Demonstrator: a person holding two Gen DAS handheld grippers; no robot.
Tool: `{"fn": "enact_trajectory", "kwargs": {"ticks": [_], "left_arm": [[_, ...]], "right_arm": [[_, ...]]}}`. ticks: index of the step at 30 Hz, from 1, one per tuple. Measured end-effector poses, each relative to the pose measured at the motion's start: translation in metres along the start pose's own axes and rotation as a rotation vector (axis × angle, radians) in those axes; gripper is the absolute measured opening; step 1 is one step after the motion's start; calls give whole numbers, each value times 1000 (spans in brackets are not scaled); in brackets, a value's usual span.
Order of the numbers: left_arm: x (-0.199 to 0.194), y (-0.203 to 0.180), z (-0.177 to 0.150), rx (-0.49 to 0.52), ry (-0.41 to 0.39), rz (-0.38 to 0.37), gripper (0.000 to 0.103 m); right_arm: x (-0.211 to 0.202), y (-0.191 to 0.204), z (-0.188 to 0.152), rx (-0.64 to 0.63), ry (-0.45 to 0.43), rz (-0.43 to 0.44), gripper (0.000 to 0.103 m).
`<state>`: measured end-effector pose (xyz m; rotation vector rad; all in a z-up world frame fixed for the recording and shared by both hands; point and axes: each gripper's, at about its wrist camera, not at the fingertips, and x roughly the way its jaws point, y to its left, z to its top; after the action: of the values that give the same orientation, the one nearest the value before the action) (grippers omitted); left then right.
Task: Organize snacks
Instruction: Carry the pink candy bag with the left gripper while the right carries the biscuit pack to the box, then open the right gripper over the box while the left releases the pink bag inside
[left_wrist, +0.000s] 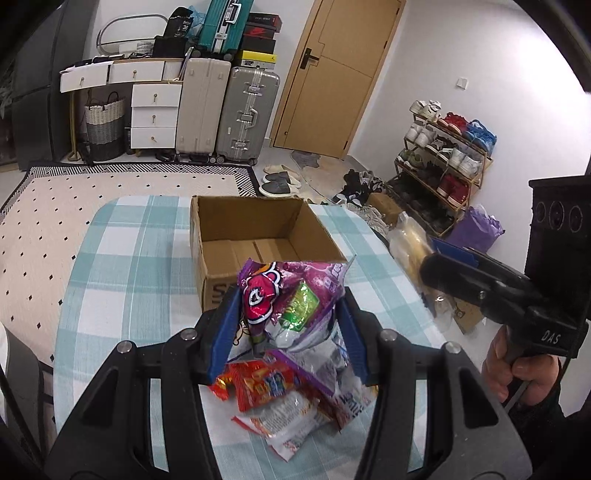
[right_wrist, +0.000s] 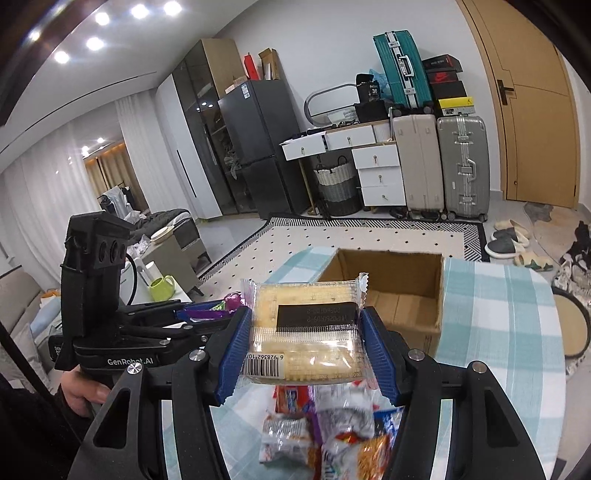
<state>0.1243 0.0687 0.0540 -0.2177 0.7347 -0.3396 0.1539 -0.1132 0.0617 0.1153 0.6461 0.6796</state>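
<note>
My left gripper (left_wrist: 288, 332) is shut on a purple snack bag (left_wrist: 291, 295) with a red cartoon face, held above the table. A little beyond it stands an open cardboard box (left_wrist: 258, 240), its inside bare. Below the bag lies a pile of snack packets (left_wrist: 291, 398) in red, orange and white wrappers. My right gripper (right_wrist: 301, 347) is shut on a clear pack of pale yellow crackers (right_wrist: 303, 332), raised over the same pile of snack packets (right_wrist: 328, 432). The cardboard box (right_wrist: 399, 295) sits just past it. The right gripper (left_wrist: 461, 269) shows at the right of the left wrist view.
The round table (left_wrist: 129, 258) has a teal and white checked cloth. On the floor beyond are a dotted rug (left_wrist: 74, 206), suitcases (left_wrist: 229, 110), a white drawer unit (left_wrist: 153, 114), a shoe rack (left_wrist: 443, 166) and slippers (left_wrist: 277, 181). A person's hand (left_wrist: 517, 365) grips the right tool.
</note>
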Motion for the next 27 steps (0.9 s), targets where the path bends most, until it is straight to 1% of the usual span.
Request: {"fn": "enact_trajectory", "kwargs": {"ticks": [5,10,11,14,16,17,19,20,24,27], "left_arm": [[29,0,46,42,25,35,49],[63,10,85,27,50,54,49],[74,14,95,25,64,56,49],[102,22,112,33,85,55,49],[120,29,115,25,102,60,49],[133,35,117,6,128,47,49],[149,43,117,-11,150,28,49],[160,47,114,-13,157,38,49],[187,55,112,-13,187,28,49],[208,59,108,0,204,24,49]], "right_arm": [[22,-15,27,-1,-1,10,60],[55,-38,49,32,29,9,60],[61,-43,53,37,31,4,60],[79,-55,64,44,50,-7,60],[90,-62,69,40,65,-20,60],[97,-67,70,43,74,-24,60],[108,-76,69,48,94,-29,60],[115,-81,68,53,105,-38,60],[139,-96,56,61,162,-61,60],[156,-108,47,77,190,-59,60]]}}
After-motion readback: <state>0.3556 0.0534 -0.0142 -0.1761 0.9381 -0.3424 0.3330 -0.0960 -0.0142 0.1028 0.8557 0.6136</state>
